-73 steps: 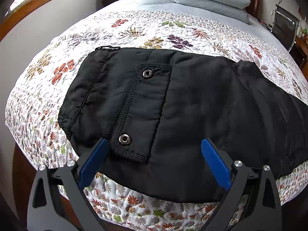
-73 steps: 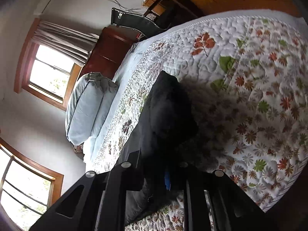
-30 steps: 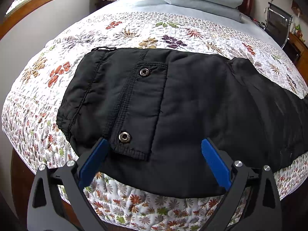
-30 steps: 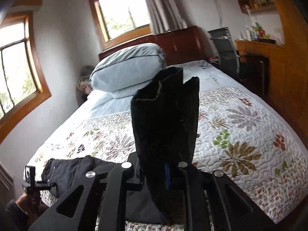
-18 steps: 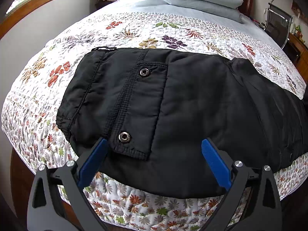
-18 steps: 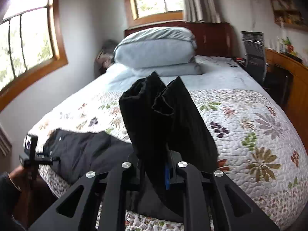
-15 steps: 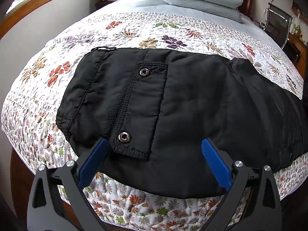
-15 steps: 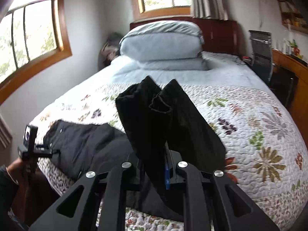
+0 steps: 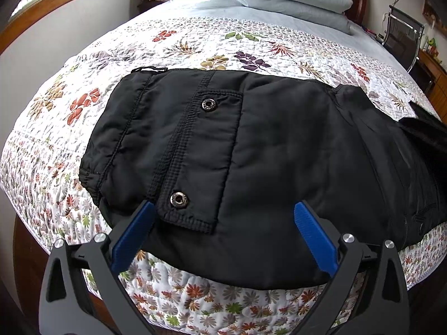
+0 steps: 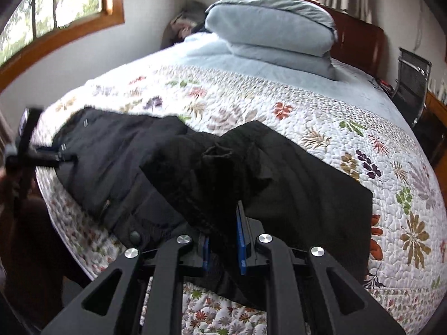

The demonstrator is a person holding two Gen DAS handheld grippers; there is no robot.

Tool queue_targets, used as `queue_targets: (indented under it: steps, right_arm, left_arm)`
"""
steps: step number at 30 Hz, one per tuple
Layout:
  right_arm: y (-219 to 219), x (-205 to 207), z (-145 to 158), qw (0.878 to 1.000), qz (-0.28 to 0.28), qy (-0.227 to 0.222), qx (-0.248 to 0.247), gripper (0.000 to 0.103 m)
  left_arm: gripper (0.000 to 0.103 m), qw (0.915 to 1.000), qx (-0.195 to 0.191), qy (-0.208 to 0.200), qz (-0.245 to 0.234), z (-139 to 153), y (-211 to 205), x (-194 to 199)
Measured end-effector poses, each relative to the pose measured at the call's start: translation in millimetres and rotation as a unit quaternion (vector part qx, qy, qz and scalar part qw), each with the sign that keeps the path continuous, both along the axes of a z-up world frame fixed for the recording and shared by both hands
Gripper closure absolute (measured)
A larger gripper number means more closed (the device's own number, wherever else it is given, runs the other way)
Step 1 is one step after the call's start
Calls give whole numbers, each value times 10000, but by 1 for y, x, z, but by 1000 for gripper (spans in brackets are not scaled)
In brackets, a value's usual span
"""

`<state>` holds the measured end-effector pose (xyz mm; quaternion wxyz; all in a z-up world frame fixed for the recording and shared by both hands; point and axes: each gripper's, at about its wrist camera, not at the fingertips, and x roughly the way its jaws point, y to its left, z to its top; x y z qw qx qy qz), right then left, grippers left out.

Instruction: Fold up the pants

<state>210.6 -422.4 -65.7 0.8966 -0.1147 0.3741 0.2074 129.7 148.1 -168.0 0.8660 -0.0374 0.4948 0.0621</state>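
Note:
Black pants [image 9: 265, 150] lie flat across the near edge of a floral quilt [image 9: 195, 44], waistband to the left, a snap pocket flap [image 9: 201, 153] facing up. My left gripper [image 9: 223, 217] is open and empty, its blue pads hovering over the pants' near edge. My right gripper [image 10: 223, 223] is shut on the pants' leg ends [image 10: 223, 167] and holds them bunched over the rest of the pants [image 10: 117, 162]. The left gripper also shows in the right wrist view [image 10: 33, 153], at the waistband end.
Stacked light-blue pillows [image 10: 268, 33] lie at the head of the bed by a dark wooden headboard [image 10: 360, 42]. A black chair [image 10: 410, 75] and wooden furniture stand on the right. Windows [image 10: 56, 8] line the left wall. The bed edge drops off just below both grippers.
My right gripper has carried the leg ends from upright in the air leftward and down onto the pants. The left gripper has stayed put and open.

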Motion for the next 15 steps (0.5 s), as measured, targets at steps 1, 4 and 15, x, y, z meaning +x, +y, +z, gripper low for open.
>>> queue_targets:
  steps: [1, 4, 15]
  right_arm:
    - [5, -1, -5, 10000, 33, 16, -87, 88]
    - [15, -6, -19, 9995, 118, 57, -299, 87]
    - [29, -19, -50, 9977, 492, 221, -419, 48]
  left_arm:
    - [3, 10000, -8, -2, 1, 0, 1, 0]
    - [3, 10000, -24, -5, 4, -1, 1, 1]
    - [3, 10000, -67, -26, 48, -2, 3, 1]
